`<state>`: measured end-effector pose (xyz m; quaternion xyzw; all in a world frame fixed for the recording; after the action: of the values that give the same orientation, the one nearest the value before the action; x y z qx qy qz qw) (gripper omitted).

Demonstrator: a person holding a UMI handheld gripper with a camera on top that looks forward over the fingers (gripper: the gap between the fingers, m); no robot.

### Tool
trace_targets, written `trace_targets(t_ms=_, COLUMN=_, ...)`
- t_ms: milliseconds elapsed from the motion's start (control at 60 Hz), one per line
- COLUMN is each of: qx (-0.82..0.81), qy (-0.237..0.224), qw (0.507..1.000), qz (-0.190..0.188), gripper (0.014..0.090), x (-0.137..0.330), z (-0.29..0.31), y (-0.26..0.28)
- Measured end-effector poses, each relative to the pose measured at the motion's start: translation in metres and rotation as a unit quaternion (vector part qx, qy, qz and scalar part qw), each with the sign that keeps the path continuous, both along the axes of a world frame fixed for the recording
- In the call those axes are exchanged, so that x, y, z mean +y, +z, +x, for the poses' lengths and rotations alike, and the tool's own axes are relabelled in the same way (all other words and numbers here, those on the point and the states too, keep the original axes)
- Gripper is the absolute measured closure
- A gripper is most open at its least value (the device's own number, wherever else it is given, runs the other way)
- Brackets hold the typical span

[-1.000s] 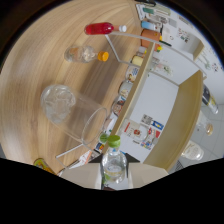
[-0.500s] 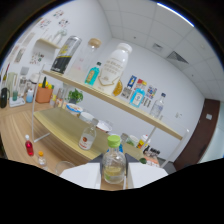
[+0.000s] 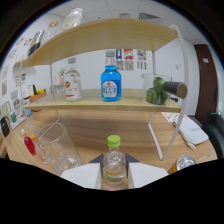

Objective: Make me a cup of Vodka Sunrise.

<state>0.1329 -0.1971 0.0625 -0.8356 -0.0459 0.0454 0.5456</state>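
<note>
gripper [image 3: 114, 175] is clamped on a small clear bottle [image 3: 114, 162] with a green cap, held upright between the fingers. looks like the carry step: bringing a spirit or juice to the empty glass [image 3: 59, 146], just ahead to the left. next it needs uncapping and tipping over the glass. label unreadable, bottle base and fingertips hidden.

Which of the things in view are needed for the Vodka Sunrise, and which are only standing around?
For the job:
- small green-capped bottle, held between the gripper fingers
- clear glass on the table
- red item beside the glass, perhaps syrup

Just there:
- blue bottle on the shelf
- white-labelled bottle on the shelf
- green objects on the shelf
</note>
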Motion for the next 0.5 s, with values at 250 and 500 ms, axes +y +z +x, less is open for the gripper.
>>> trace_targets(t_ms=250, qx=0.002, qy=0.001, qw=0.999, qz=-0.04, gripper=0.0692, x=-0.001, z=0.005, y=-0.028)
trace_targets(t_ms=500, qx=-0.022, qy=-0.005, qw=0.998, qz=-0.061, gripper=0.0679, x=-0.011, z=0.006, y=-0.036)
